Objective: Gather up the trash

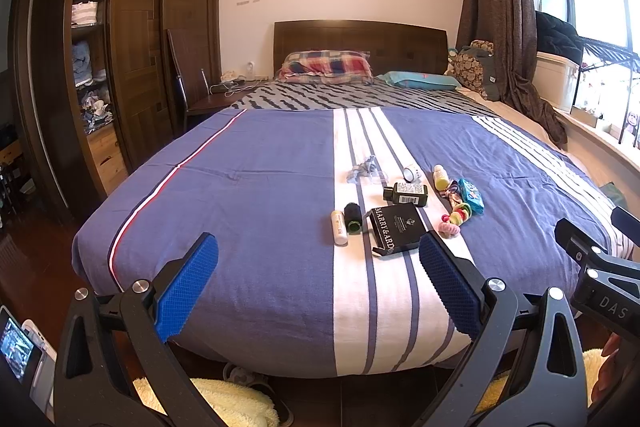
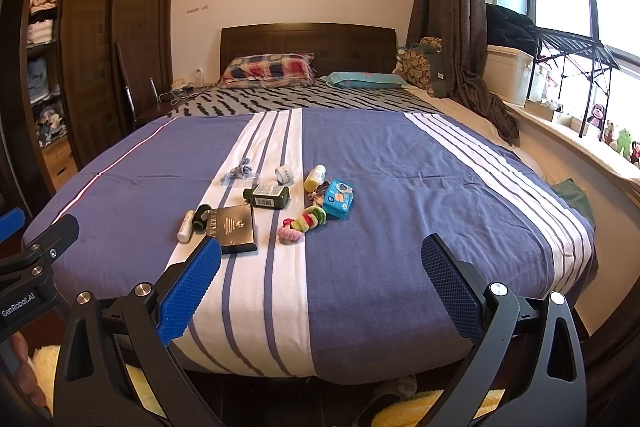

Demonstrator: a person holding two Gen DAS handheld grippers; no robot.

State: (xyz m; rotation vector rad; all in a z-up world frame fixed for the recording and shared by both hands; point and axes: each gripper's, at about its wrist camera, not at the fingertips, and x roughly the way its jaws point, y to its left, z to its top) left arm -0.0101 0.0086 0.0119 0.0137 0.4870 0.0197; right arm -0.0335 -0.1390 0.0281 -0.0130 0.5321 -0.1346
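Small items lie in a cluster on the blue and white striped bedspread (image 1: 260, 195) (image 2: 400, 187). Among them are a black box (image 1: 394, 227) (image 2: 234, 227), a dark green bottle (image 1: 406, 193) (image 2: 267, 195), a white tube (image 1: 339, 227) (image 2: 185, 225), a black cap (image 1: 353, 217), a yellow bottle (image 1: 440, 177) (image 2: 315, 177), a blue tissue pack (image 1: 471, 195) (image 2: 338, 199), coloured hair ties (image 1: 456, 219) (image 2: 304, 223), a tape roll (image 1: 412, 172) (image 2: 285, 175) and a crumpled clear wrapper (image 1: 366, 171) (image 2: 240, 173). My left gripper (image 1: 318, 259) is open at the foot of the bed. My right gripper (image 2: 320, 263) is open too, beside it.
A wooden wardrobe (image 1: 132, 39) with open shelves stands at the left, with a chair (image 1: 188, 79) by it. Pillows (image 1: 326, 67) and the headboard are at the far end. A window ledge (image 2: 580, 143) with toys runs along the right. Slippers (image 2: 400, 403) lie on the floor below.
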